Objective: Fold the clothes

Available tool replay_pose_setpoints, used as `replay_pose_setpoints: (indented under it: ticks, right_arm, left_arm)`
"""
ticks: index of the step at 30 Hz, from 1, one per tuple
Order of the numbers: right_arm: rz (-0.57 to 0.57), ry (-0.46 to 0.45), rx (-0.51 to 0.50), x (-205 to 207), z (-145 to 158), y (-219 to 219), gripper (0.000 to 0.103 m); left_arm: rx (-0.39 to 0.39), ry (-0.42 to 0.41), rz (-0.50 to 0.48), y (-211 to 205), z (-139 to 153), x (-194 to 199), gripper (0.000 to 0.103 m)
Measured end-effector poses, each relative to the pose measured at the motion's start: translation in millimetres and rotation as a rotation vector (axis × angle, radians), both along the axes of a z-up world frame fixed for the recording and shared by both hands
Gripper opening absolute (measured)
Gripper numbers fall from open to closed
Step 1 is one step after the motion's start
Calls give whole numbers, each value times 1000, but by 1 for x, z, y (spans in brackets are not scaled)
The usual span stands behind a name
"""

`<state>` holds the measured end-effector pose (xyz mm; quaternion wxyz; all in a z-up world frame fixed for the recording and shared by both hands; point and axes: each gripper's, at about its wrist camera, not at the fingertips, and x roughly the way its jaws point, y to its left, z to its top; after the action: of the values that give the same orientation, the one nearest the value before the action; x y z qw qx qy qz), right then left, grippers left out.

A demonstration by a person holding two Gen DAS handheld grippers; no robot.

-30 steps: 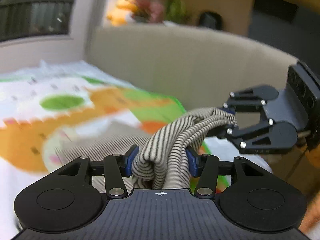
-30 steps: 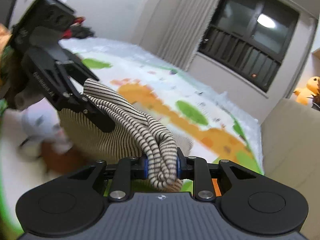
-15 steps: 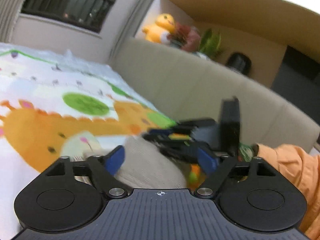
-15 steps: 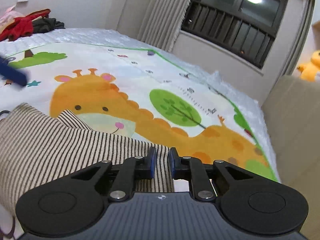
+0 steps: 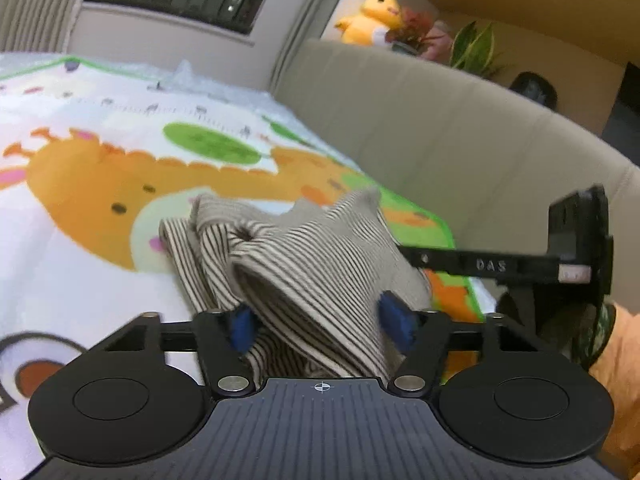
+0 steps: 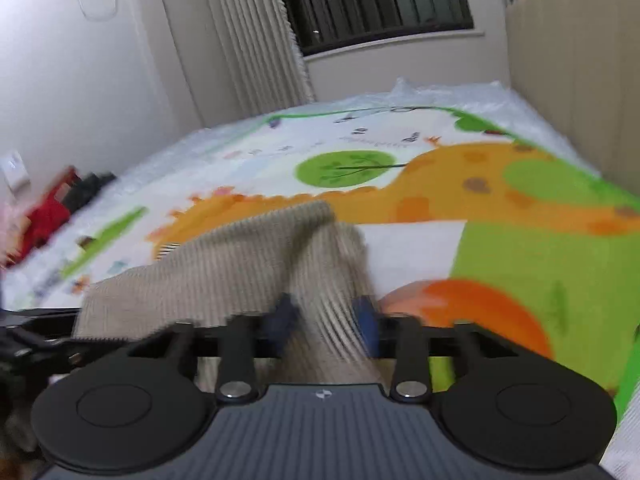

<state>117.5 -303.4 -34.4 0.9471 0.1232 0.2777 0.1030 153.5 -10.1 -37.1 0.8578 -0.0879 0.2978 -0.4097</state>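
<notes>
A beige garment with thin dark stripes (image 5: 312, 264) lies bunched on the giraffe play mat (image 5: 80, 184). My left gripper (image 5: 320, 322) has its blue pads wide apart around a raised fold of the garment, without pinching it. In the right wrist view the garment (image 6: 240, 264) spreads to the left, and my right gripper (image 6: 326, 322) has its blue pads apart on either side of a ridge of cloth; the view is blurred. The right gripper's body (image 5: 500, 266) shows at the right of the left wrist view, behind the garment.
A beige sofa back (image 5: 440, 128) runs along the mat's right side, with a yellow plush toy (image 5: 368, 20) and plants on the ledge behind it. A pile of red and dark clothes (image 6: 60, 204) lies at the mat's far left. Curtains and a barred window stand at the far end.
A second ago both grippers held the bunched garment in the air. The left one opened; now both have their jaws apart around folds of the garment on the mat.
</notes>
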Motion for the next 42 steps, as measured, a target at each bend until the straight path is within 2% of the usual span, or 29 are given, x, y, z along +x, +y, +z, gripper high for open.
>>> replay_pose_setpoints:
  ticks: [1, 3, 8, 10, 12, 14, 17, 20, 21, 22, 24, 25, 27, 29, 31, 35, 37, 40, 42]
  right_arm:
    - [2, -17, 19, -4, 2, 0, 11]
    - [3, -53, 59, -8, 8, 0, 9]
    - [-29, -144, 104, 20, 29, -3, 9]
    - [-54, -97, 79, 43, 19, -2, 9]
    - [-71, -18, 10, 61, -2, 6, 11]
    - [-84, 12, -34, 65, -18, 14, 12]
    - [-93, -2, -61, 60, -23, 19, 13]
    - [-90, -8, -85, 58, -21, 23, 13]
    - [-91, -9, -97, 57, -20, 24, 13]
    - [-93, -10, -104, 57, -19, 26, 14]
    - [-107, -12, -108, 51, -14, 25, 18]
    - [-122, -15, -111, 46, -10, 25, 25]
    - [-160, -24, -113, 29, -1, 22, 36]
    - [-177, -28, -96, 6, 6, 17, 42]
    - [-185, -16, -52, -15, 9, 12, 54]
    - [-192, 41, 121, -37, 3, 5, 59]
    - [-196, 48, 161, -37, -1, 7, 60]
    - [-207, 28, 144, -31, 0, 18, 60]
    - [-231, -47, 79, -30, 10, 29, 60]
  left_arm:
    - [-7, -9, 4, 1, 4, 3, 53]
    - [-7, -39, 19, 2, 12, 9, 52]
    - [86, -188, 77, -9, 40, 45, 52]
    - [146, -205, 107, -15, 36, 62, 52]
    - [199, -199, 131, -16, 29, 73, 55]
    - [200, -189, 156, -9, 28, 73, 56]
    - [163, -241, 188, 7, 48, 58, 57]
    - [76, -272, 93, 4, 73, 53, 67]
    - [67, -268, 31, -4, 75, 53, 72]
    - [93, -247, -12, -16, 69, 57, 75]
    - [147, -205, -99, -39, 58, 66, 71]
    - [186, -178, -90, -45, 45, 73, 63]
    - [243, -144, -61, -52, 24, 84, 63]
    - [206, -122, -46, -44, 18, 86, 65]
    - [197, -118, -45, -43, 19, 86, 65]
    - [203, -132, -49, -43, 19, 87, 65]
    - [195, -127, -47, -40, 18, 88, 65]
    - [189, -125, -49, -37, 16, 88, 65]
    - [186, -126, -52, -37, 13, 90, 65]
